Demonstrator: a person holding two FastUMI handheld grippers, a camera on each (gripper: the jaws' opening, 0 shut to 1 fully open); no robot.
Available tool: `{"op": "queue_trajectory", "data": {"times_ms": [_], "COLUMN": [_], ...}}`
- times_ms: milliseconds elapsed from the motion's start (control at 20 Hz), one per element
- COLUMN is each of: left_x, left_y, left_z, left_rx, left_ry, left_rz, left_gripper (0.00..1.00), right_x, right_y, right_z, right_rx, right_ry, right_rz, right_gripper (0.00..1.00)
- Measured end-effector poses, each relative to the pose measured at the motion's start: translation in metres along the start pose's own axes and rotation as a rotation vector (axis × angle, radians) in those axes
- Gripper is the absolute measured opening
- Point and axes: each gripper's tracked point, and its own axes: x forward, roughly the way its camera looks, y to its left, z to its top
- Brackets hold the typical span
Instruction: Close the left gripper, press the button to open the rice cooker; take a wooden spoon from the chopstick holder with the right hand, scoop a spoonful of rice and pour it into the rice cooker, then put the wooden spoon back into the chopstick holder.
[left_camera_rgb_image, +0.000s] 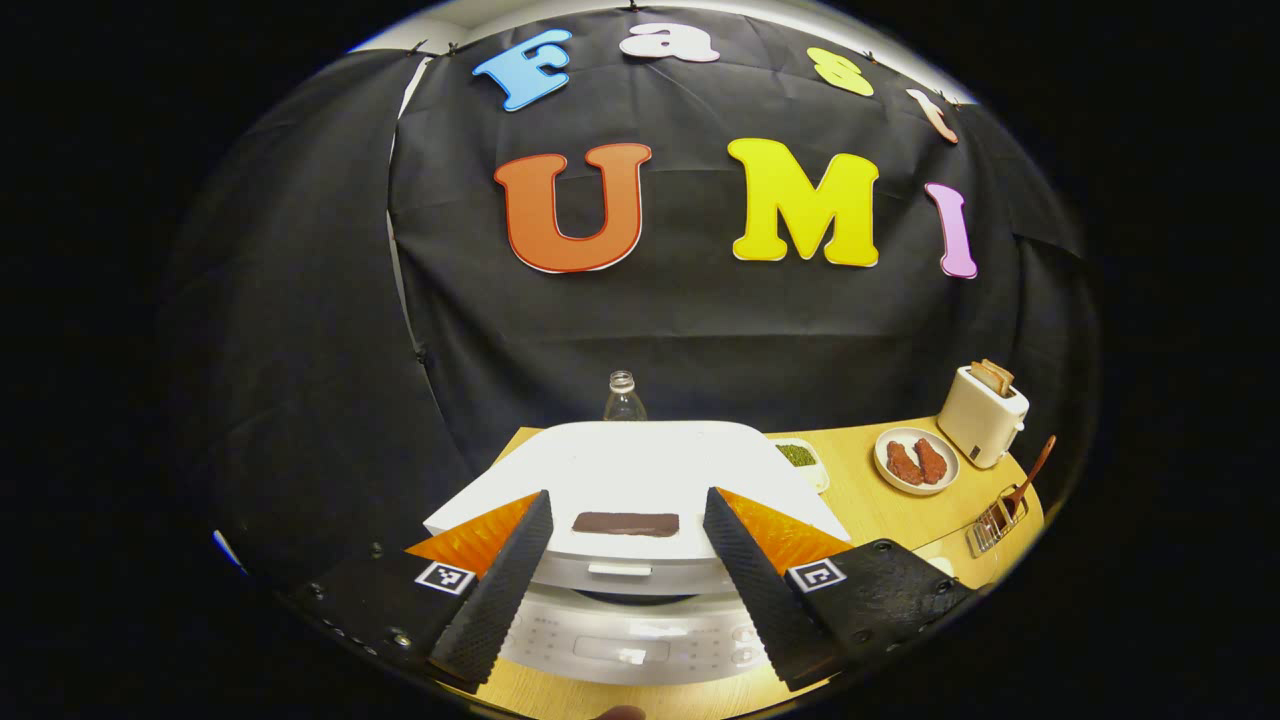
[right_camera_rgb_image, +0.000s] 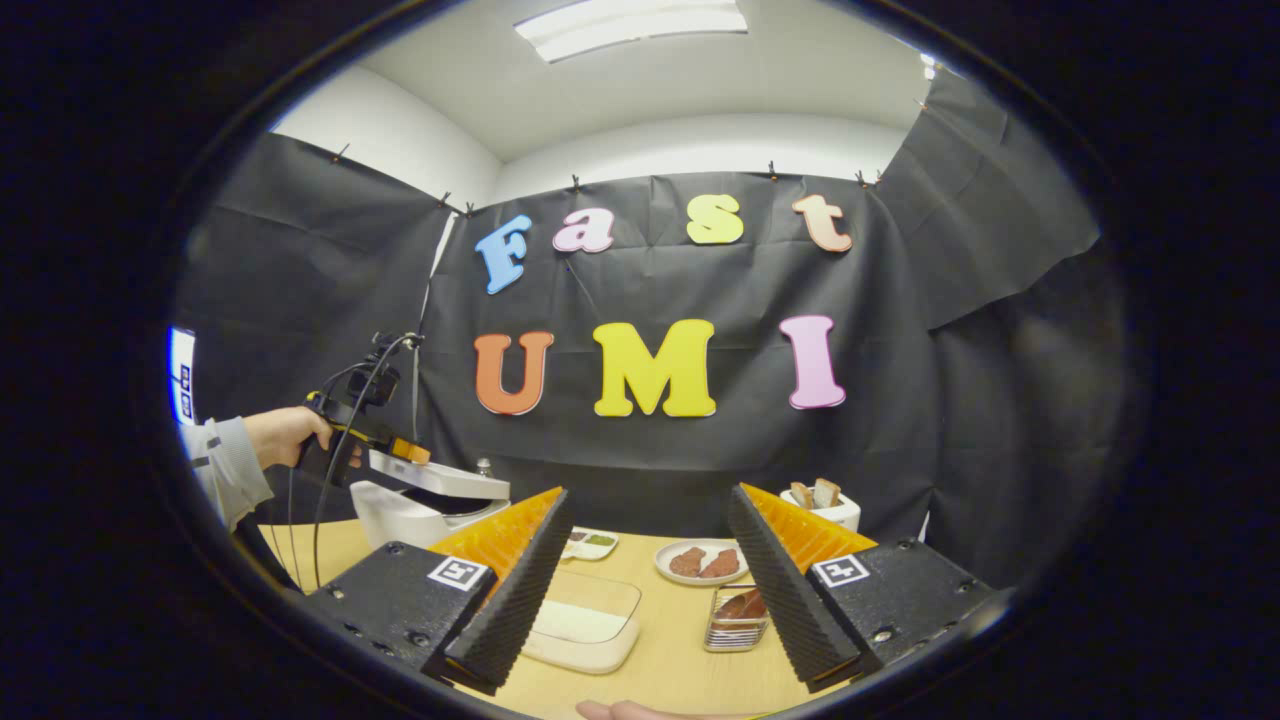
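Rice cooker (left_camera_rgb_image: 640, 520) sits white and big right in front of the left claw (left_camera_rgb_image: 628, 560), on the wooden bench (left_camera_rgb_image: 870, 500). The left claw has its two fingers wide apart, one on each side of the cooker's lid, and nothing is between them. The lid has a dark strip near its front edge. In the right gripper view the lid looks lifted a little, with a dark gap under it, and a hand (right_camera_rgb_image: 285, 435) holds the left claw just above it. A clear bottle (left_camera_rgb_image: 622, 397) stands behind the cooker. Off to the right is a plate (left_camera_rgb_image: 915, 461) with two brown pieces of food, and a white toaster (left_camera_rgb_image: 982, 415) with bread sticking out of it. Near the bench's edge stands the wire chopstick holder (left_camera_rgb_image: 995, 523), and the wooden spoon (left_camera_rgb_image: 1030, 475) leans in it with its handle pointing up. The right claw (right_camera_rgb_image: 650, 580) is wide apart too and holds nothing. Below it on the bench is a clear box (right_camera_rgb_image: 585, 620) with white rice in the bottom, just beside the chopstick holder. A small dish (right_camera_rgb_image: 590, 541) with something green sits farther back.
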Motion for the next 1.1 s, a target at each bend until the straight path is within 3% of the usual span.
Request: {"op": "queue_trajectory", "data": {"times_ms": [300,350,400,500,750,1000,1050,1100], "left_x": [-0.004,-0.002,-0.004,-0.001,0.003,0.017,0.014,0.008], "left_y": [-0.011,-0.014,-0.011,-0.012,-0.003,-0.004,-0.010,-0.018], "left_z": [-0.056,-0.063,-0.064,-0.064,-0.066,-0.061,-0.062,-0.063], "left_rx": [-0.039,-0.067,-0.086,-0.095,-0.042,-0.059,-0.066,-0.053], "left_ry": [0.146,0.154,0.159,0.121,0.101,0.023,0.031,0.044], "left_rz": [-0.005,-0.011,-0.002,0.008,0.053,0.006,-0.015,-0.031], "left_gripper": [0.98,0.98,0.98,1.00,1.00,1.00,1.00,1.00], "right_x": [-0.033,-0.039,-0.044,-0.049,-0.055,-0.056,-0.056,-0.055], "right_y": [0.011,0.008,0.006,0.004,0.003,-0.006,-0.005,-0.005], "right_z": [-0.007,-0.005,-0.003,-0.005,-0.019,-0.029,-0.028,-0.028], "right_rx": [0.051,0.058,0.064,0.042,0.009,0.003,0.009,0.017], "right_ry": [0.017,0.003,-0.012,-0.017,0.007,0.017,0.017,0.015], "right_rz": [0.019,0.007,-0.006,-0.020,-0.031,-0.047,-0.046,-0.044], "right_gripper": [1.00,0.96,1.00,0.95,1.00,1.00,0.96,1.00]}}
